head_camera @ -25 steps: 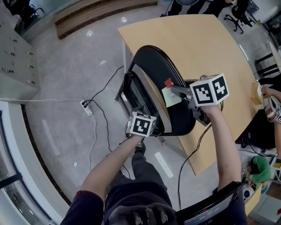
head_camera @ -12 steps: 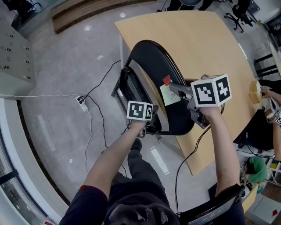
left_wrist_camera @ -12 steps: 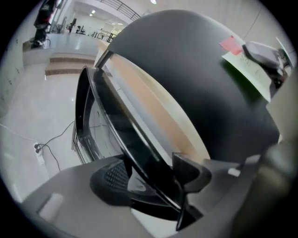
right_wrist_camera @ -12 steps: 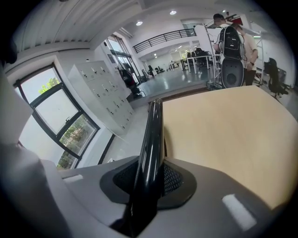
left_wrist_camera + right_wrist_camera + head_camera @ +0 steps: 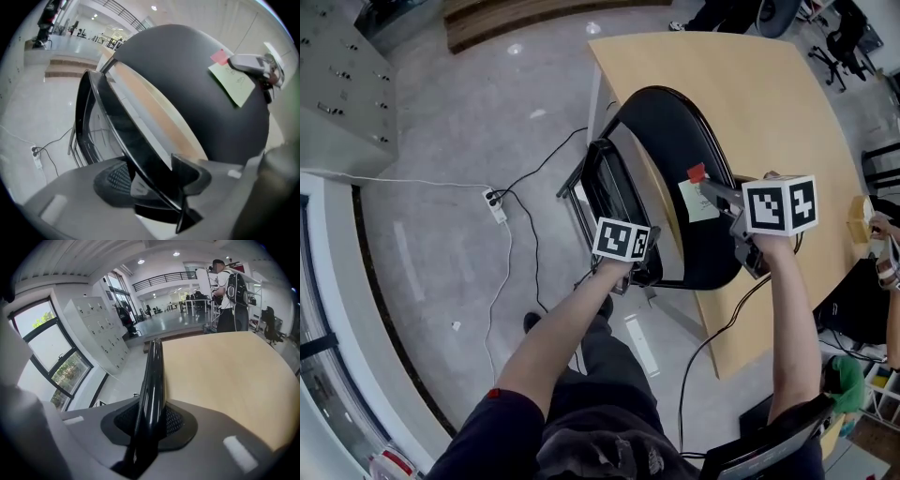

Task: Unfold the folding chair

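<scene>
The folded black folding chair [image 5: 675, 141] stands against the wooden table's edge, its seat and tube frame [image 5: 609, 187] on the floor side. My left gripper [image 5: 642, 270] is at the chair's near lower end. In the left gripper view the black seat edge [image 5: 126, 136] runs between its closing jaws, and the left gripper [image 5: 150, 180] touches it with both pads. My right gripper [image 5: 705, 185] reaches over the backrest from the right, beside a pale green note [image 5: 698, 202]. Its jaws are closing, and the right gripper [image 5: 149, 427] pinches the backrest's glossy rim [image 5: 154, 376].
The wooden table [image 5: 750, 84] lies behind and to the right of the chair. A power strip with cables [image 5: 495, 204] lies on the grey floor at the left. Lockers [image 5: 337, 84] stand far left. A person with a backpack [image 5: 229, 291] stands beyond the table.
My left gripper has sunk a little along the chair's near edge and rolled, its jaws narrowing on that edge. My right gripper stays on the backrest rim. The head view has shifted.
</scene>
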The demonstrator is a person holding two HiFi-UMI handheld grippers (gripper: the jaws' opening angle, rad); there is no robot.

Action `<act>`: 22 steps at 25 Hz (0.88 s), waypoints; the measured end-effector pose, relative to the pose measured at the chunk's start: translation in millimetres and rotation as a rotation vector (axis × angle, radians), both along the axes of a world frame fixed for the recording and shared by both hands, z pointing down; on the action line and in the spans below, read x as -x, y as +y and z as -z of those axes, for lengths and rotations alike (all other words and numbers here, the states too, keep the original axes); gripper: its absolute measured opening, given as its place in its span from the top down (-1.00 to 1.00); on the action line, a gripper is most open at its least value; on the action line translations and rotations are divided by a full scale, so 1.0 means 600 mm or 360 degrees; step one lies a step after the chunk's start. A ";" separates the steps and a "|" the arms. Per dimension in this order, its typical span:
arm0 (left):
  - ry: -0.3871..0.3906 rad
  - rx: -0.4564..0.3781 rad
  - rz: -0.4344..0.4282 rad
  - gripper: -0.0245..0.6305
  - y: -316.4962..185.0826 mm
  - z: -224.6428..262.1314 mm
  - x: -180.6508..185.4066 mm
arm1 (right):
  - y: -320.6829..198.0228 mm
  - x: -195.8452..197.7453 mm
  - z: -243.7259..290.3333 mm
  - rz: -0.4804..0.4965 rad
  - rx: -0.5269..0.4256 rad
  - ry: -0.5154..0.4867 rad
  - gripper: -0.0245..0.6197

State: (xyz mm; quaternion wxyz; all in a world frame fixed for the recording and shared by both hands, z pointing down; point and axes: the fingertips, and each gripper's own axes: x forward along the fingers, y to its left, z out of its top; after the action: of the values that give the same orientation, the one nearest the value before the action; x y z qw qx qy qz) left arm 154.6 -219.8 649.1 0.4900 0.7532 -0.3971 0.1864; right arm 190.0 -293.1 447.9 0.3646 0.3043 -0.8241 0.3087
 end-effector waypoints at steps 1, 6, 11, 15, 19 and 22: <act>-0.0001 -0.0009 -0.0007 0.21 0.002 0.001 0.002 | -0.001 -0.001 -0.002 -0.0001 -0.0003 0.0007 0.69; 0.0069 0.0044 0.0033 0.22 0.022 0.001 0.026 | -0.003 -0.007 -0.010 -0.0003 -0.0018 0.0054 0.68; 0.0099 0.0041 0.0060 0.29 0.033 0.011 0.042 | -0.004 -0.008 -0.008 -0.0005 -0.0014 0.0061 0.67; 0.0113 0.0047 0.0079 0.30 0.044 0.014 0.055 | 0.001 -0.003 -0.006 0.0000 -0.0013 0.0069 0.67; 0.0151 0.0084 0.0117 0.32 0.063 0.013 0.076 | 0.006 0.001 -0.009 0.0003 -0.0012 0.0071 0.67; 0.0187 0.0106 0.0148 0.33 0.077 0.013 0.096 | 0.007 0.001 -0.011 0.0001 -0.0003 0.0069 0.67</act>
State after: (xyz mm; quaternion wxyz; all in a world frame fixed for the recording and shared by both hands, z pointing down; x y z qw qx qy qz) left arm 97.2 -173.9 641.1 0.5453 0.7270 -0.3959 0.1321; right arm 189.1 -288.8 454.5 0.3822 0.3111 -0.8164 0.3011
